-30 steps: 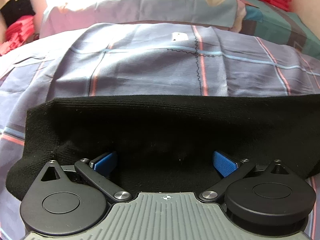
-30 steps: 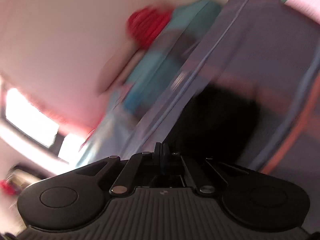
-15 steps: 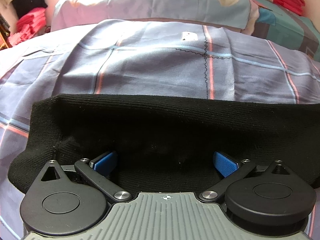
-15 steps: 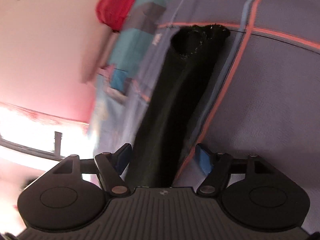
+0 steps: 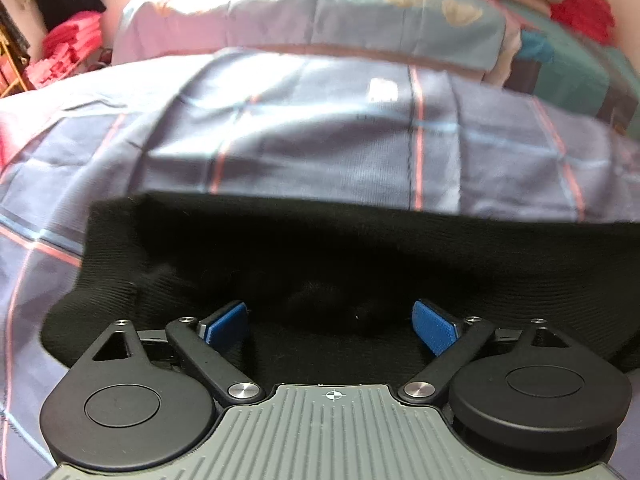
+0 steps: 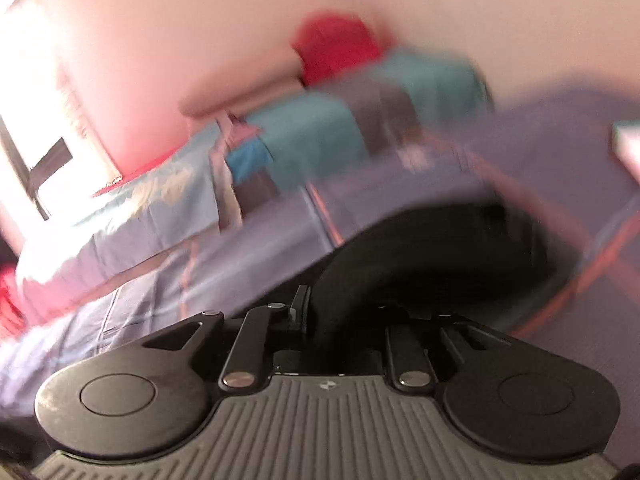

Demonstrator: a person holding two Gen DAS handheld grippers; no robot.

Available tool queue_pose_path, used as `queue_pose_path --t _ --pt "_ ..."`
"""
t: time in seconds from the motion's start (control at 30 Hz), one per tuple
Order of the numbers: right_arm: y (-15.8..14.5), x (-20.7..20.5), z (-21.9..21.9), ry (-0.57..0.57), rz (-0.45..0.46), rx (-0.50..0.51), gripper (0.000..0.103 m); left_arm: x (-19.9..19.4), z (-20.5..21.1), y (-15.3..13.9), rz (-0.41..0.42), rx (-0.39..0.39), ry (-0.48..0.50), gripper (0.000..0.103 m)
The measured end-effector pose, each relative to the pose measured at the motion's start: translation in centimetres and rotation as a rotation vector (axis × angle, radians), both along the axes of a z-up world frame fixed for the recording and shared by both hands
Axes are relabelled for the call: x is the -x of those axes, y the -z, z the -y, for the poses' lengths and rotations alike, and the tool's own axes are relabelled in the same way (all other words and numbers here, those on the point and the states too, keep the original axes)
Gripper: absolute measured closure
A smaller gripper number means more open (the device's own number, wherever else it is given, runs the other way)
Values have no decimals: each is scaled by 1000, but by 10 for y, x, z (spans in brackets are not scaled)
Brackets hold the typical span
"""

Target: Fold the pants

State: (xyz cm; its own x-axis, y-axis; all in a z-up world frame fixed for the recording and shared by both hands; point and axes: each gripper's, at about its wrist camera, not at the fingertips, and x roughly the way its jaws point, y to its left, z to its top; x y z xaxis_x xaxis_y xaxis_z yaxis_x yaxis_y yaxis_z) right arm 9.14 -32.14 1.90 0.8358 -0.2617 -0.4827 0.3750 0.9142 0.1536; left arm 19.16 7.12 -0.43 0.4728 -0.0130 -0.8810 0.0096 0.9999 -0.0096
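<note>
Pants, black knit, lie across the plaid bedsheet near its front edge. Your left gripper hangs over them, blue pads spread wide, gripping nothing. Your right gripper has its fingers drawn together on the black cloth; that view is blurred.

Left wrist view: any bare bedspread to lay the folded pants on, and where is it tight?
Bare plaid purple bedspread lies beyond the black knit pants, up to the pale blue folded bedding; another strip sits left of the pants. It is crowded nearest the open left gripper, where pants fill the space, and along the far edge with stacked red cloth.
</note>
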Motion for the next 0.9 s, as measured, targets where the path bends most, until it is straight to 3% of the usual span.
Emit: queue_pose_path --t 0.1,0.17,0.23,0.27,0.33,0.37,0.43,0.53,0.7,0.73,0.8,0.83,0.9 --pt "-17 10 -100 -188 70 403 82 9 -13 -21 52 18 -18 0" --pt "-6 21 -167 -338 102 617 81 12 -24 -32 74 35 -34 0" --pt "26 33 -231 -521 83 833 75 14 -33 -40 93 39 -42 0" --pt "49 36 -256 -606 28 937 71 15 -36 -44 102 35 -41 0" --pt "90 39 -286 -736 -80 1068 75 16 -38 -47 111 24 -35 0" --pt "101 40 -292 -759 -112 1098 82 16 -38 -49 115 23 -30 0" --pt "101 41 -294 -729 -101 1108 80 16 -37 -51 119 33 -17 0" --pt "92 31 -288 -721 -126 1017 80 14 -24 -51 128 63 1 0" --pt "103 35 -298 -688 -123 1104 75 6 36 -34 115 97 103 0" --pt "101 41 -299 -684 -115 1109 71 2 47 -24 91 97 112 0" --pt "95 45 -291 -667 -95 1109 48 -4 65 -3 35 66 132 0" --pt "90 43 -285 -658 -87 1103 43 -5 71 8 9 40 140 0" --pt "80 47 -267 -638 -90 1070 37 3 72 13 40 29 140 0"
